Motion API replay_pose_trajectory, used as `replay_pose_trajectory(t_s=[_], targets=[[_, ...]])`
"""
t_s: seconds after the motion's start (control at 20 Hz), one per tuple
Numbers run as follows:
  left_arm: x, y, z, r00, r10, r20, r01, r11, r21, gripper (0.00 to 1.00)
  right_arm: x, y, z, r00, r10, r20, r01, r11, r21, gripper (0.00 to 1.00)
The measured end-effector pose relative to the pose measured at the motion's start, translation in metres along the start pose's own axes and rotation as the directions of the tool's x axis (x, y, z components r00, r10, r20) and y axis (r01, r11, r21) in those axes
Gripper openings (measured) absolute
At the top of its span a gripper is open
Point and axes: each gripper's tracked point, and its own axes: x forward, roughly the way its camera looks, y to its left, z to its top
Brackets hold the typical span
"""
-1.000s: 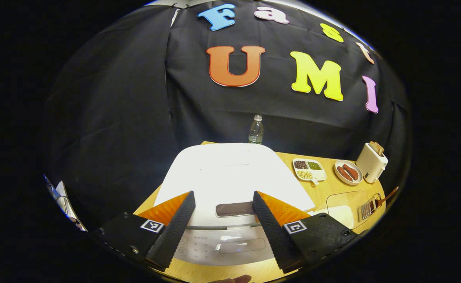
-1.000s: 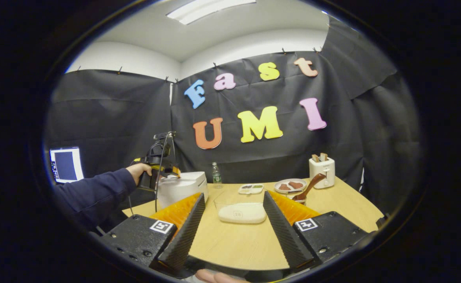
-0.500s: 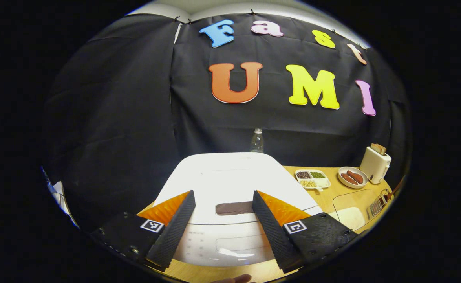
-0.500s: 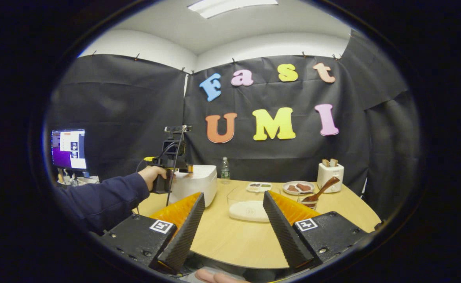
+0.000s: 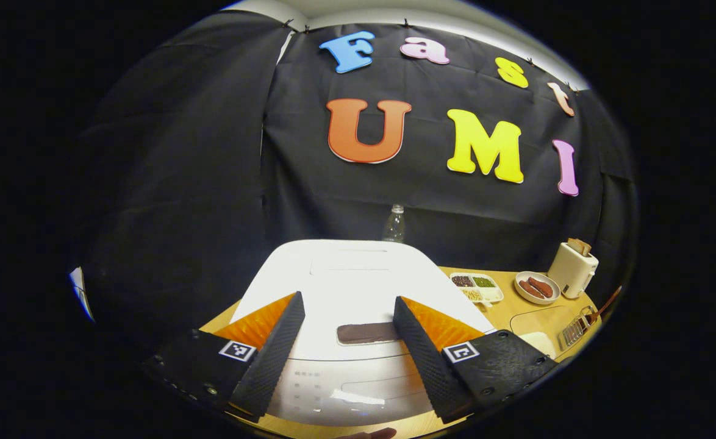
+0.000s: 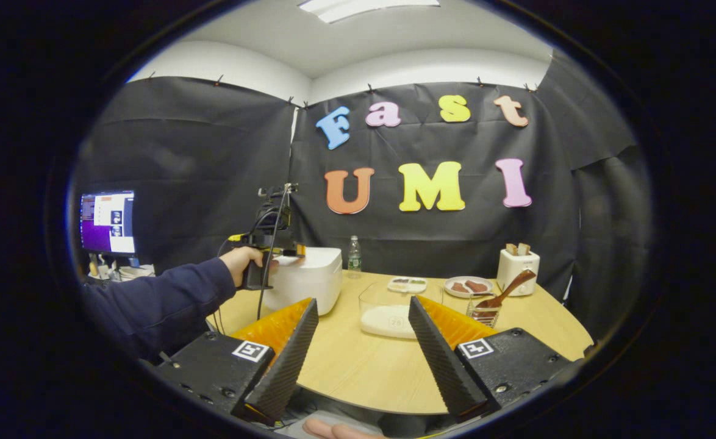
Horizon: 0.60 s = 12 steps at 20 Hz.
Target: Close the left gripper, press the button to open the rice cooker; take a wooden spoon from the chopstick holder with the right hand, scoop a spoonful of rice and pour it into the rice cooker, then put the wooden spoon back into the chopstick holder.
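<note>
Left gripper (image 5: 346, 332) wide apart above rice cooker (image 5: 358, 286), straddling dark lid button (image 5: 367, 333): pinch fingers together first, then press squarely down. Right gripper (image 6: 361, 341) also wide, empty; wooden spoon (image 6: 504, 294) waits in chopstick holder (image 6: 483, 311).

In the right gripper view, the rice cooker (image 6: 304, 278) stands on the table (image 6: 364, 372) at about ten o'clock, with a bottle (image 6: 354, 258) just behind it to its right and the left gripper (image 6: 285, 251) held by a hand (image 6: 245, 261) over its near left edge. Toward twelve o'clock a clear box (image 6: 388, 308) with rice in it sits before a divided dish (image 6: 407, 284) and a plate (image 6: 466, 286), while at one o'clock the chopstick holder (image 6: 483, 312) holds the wooden spoon (image 6: 504, 294), with a toaster (image 6: 518, 269) behind it. In the left gripper view, the rice cooker's button (image 5: 367, 332) lies at six o'clock, between that gripper's fingers (image 5: 269, 360).
</note>
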Motion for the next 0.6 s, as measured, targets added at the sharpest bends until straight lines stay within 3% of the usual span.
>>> replay_pose_trajectory(t_s=[0.4, 0.6], targets=[[-0.006, 0.001, 0.005, 0.998, 0.063, 0.027, -0.064, 0.997, 0.034, 0.92, -0.003, -0.021, 0.001, 0.999, -0.041, 0.006, 0.041, 0.999, 0.018, 0.98], [-0.032, -0.011, 0.021, 0.999, 0.013, 0.037, -0.013, 1.000, -0.012, 0.94, -0.004, -0.023, 0.010, 0.998, -0.056, 0.022, 0.055, 0.998, 0.037, 0.97]])
